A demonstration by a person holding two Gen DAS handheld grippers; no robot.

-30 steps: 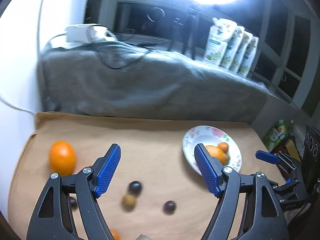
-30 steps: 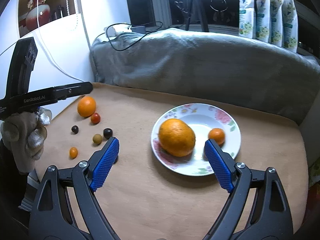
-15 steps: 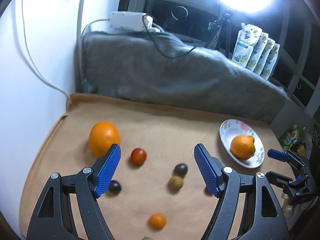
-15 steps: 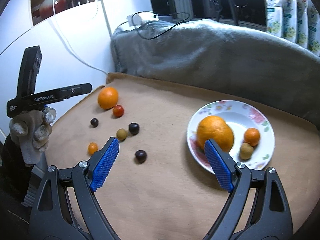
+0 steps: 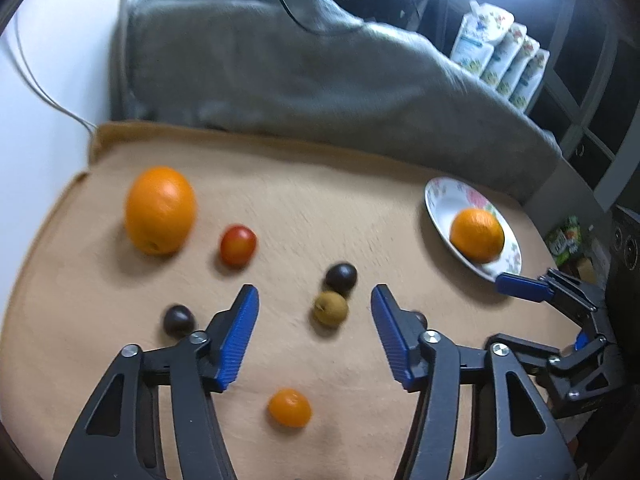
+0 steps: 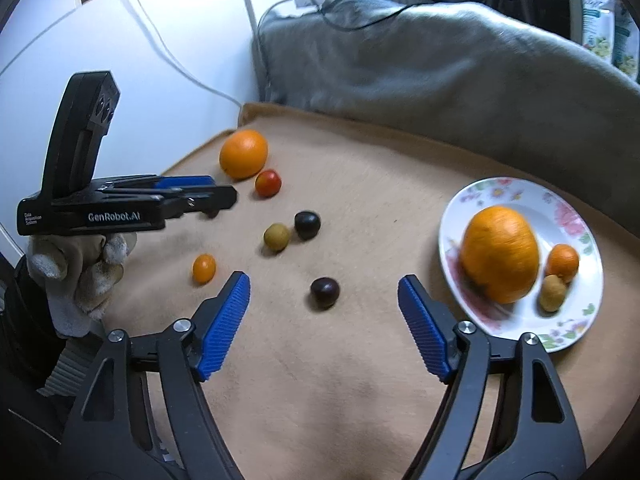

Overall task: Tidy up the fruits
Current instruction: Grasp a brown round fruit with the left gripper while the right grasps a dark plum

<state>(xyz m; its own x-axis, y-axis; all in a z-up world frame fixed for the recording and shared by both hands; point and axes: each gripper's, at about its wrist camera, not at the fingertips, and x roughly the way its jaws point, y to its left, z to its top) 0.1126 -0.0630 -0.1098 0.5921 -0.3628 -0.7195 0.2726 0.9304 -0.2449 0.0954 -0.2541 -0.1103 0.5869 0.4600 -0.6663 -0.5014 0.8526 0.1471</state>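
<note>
Closing above the bench (image 6: 360, 380), the right hand-held gripper (image 6: 324, 304) is released over a dark plum (image 6: 325, 291). The left hand-held gripper (image 5: 316, 316), also narrowing and released, frames a brownish-green fruit (image 5: 330, 308).

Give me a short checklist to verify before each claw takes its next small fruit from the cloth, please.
1. Left claw empty, jaws apart after just closing partly: ok.
2. Yellow-green fruit lies between the left jaws, untouched: ok.
3. Dark fruit touches or nearly touches it, may get pushed: not ok.
4. Right claw empty, jaws apart after just closing partly: ok.
5. Dark plum-like fruit centred between the right jaws, nothing beside it: ok.
6. Floral plate has free room: ok.
</note>
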